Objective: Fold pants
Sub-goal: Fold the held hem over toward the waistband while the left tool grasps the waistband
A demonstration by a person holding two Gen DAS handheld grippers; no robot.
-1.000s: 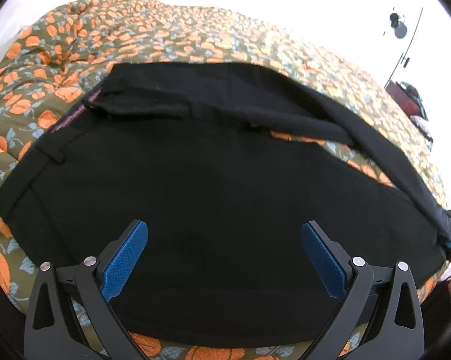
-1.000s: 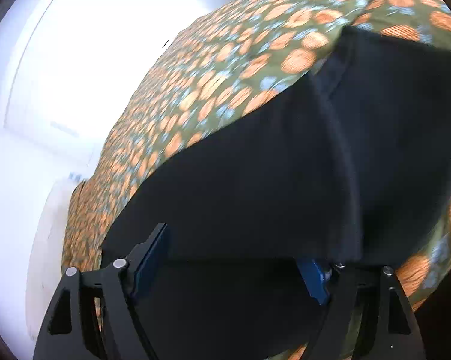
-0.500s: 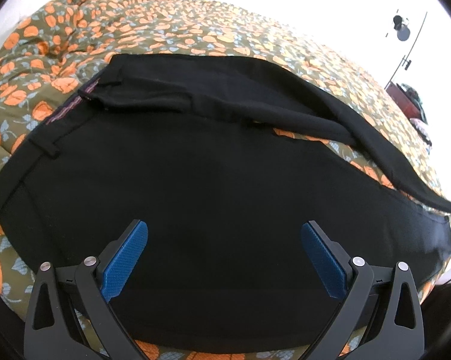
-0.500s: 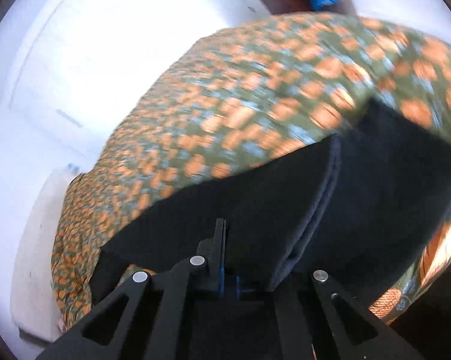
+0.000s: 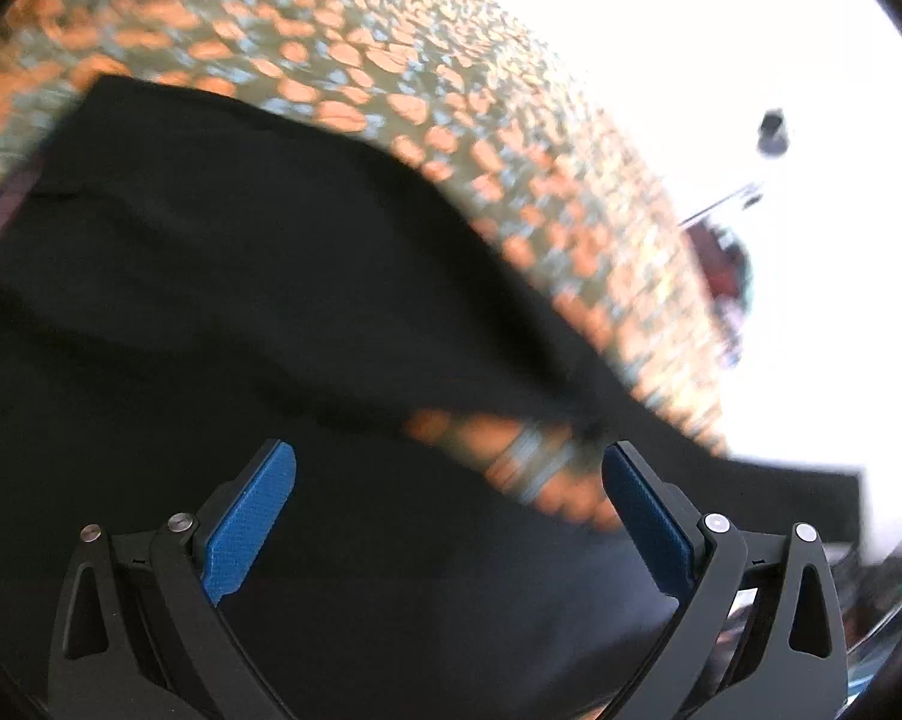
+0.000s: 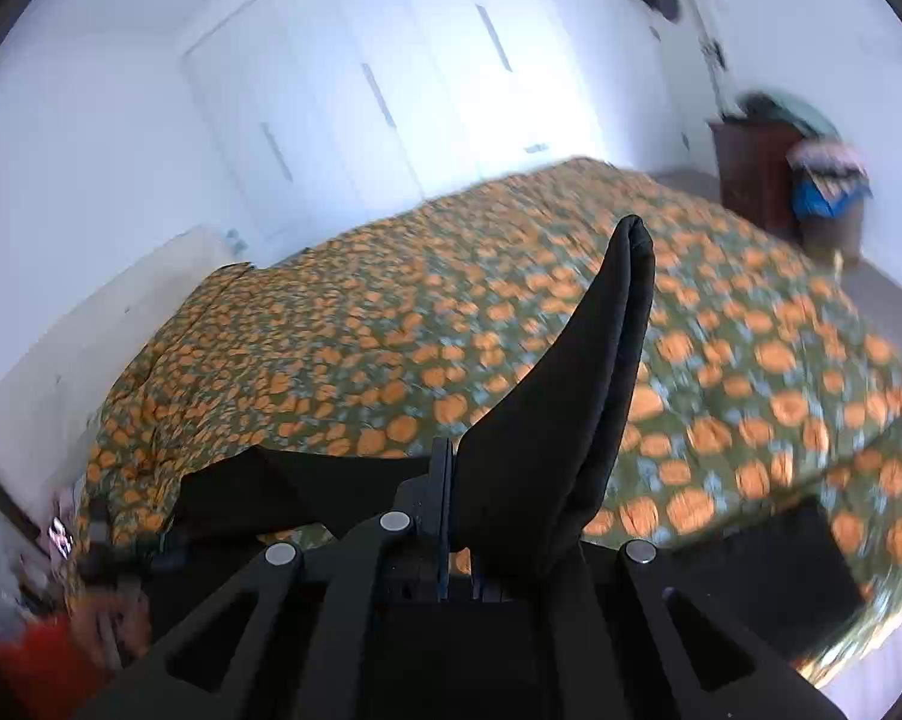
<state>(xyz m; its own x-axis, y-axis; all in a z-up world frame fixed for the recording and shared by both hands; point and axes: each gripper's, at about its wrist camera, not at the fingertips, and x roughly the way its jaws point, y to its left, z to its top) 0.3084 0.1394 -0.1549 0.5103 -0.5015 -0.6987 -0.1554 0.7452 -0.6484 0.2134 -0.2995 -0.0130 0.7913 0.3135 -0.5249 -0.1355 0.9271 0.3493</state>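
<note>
Black fabric pants (image 6: 577, 396) hang pinched in our right tool (image 6: 451, 516); our left tool (image 5: 448, 504) hovers spread above them.

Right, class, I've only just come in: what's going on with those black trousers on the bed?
A person with a handheld gripper in each hand is folding black pants on a bed covered with an orange-flowered bedspread. The right gripper is shut on a fold of the pants and holds it up off the bedspread. The left gripper is open, above the spread-out fabric, holding nothing. The fold is under way, not finished; the left view is blurred.
</note>
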